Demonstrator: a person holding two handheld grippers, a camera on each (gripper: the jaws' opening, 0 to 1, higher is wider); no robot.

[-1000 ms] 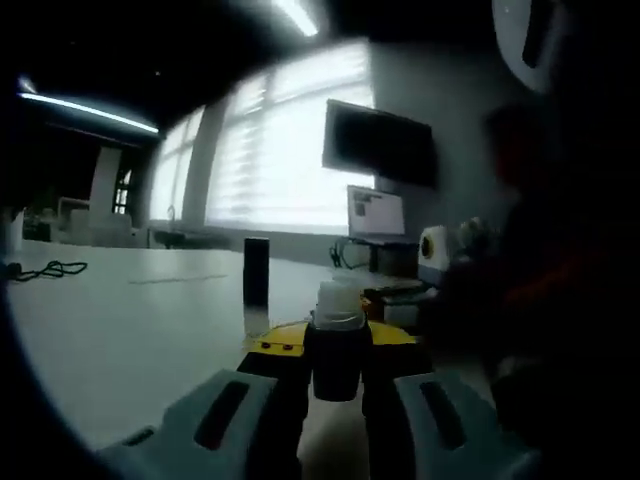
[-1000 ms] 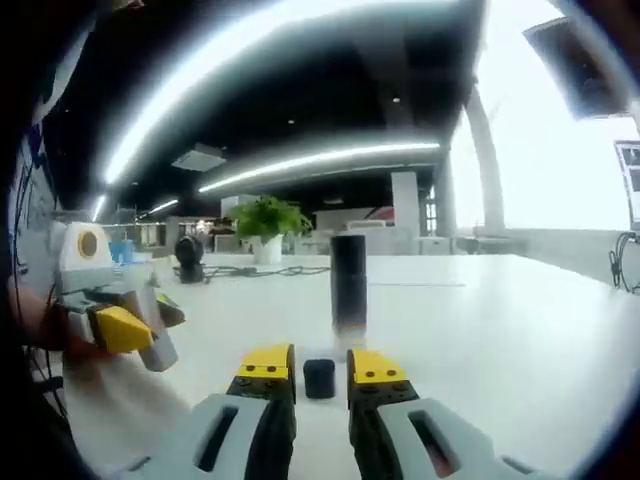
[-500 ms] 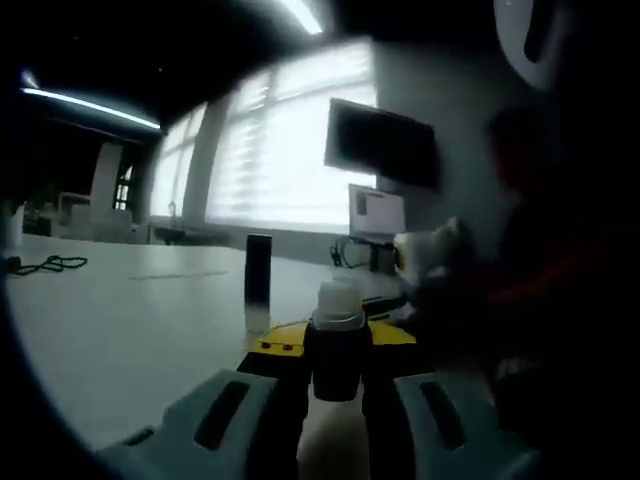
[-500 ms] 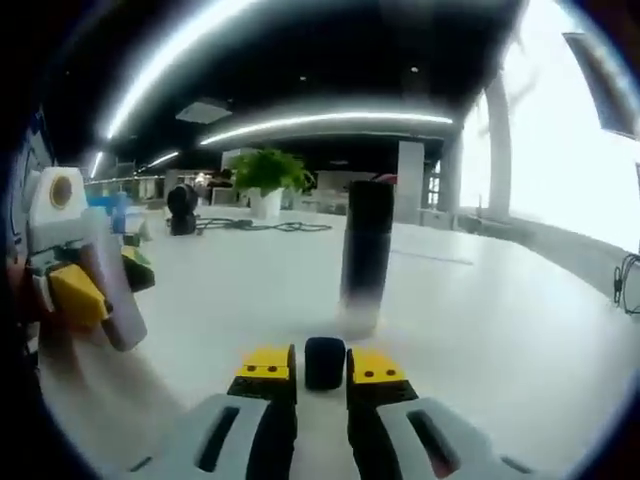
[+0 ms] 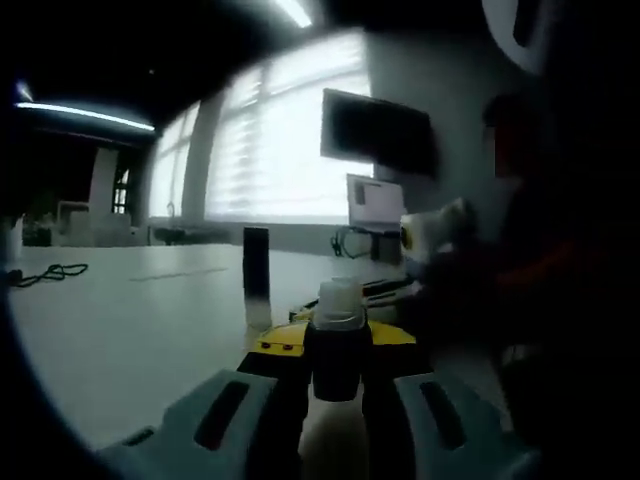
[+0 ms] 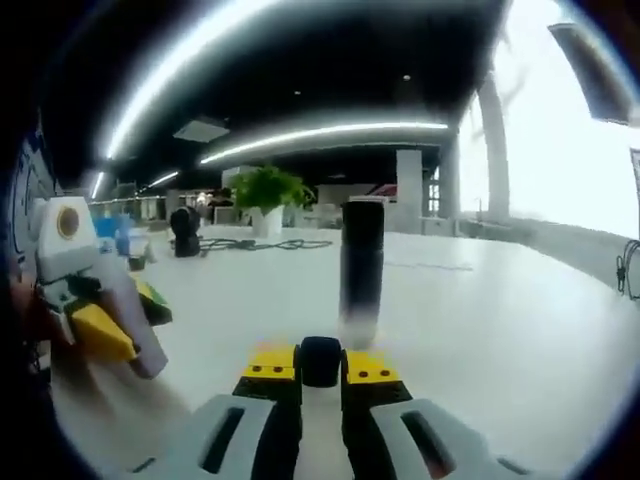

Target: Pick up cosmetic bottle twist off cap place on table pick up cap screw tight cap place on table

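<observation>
left claw [image 5: 337,345] clamps bottle [image 5: 337,340], base hidden | right claw [image 6: 320,365] pinches cap [image 6: 320,361]

Ahead of your left tongs a broad white table [image 5: 110,330] runs toward a wall of bright blinded windows [image 5: 275,150]. A dark screen [image 5: 377,130] hangs on the grey wall up to the right, with a small lit monitor [image 5: 375,203] beneath it. Beyond your right tongs, long ceiling light strips [image 6: 320,132] cross a dark ceiling, and a green potted plant [image 6: 265,195] stands at the table's far edge beside a black cable [image 6: 262,243].
</observation>
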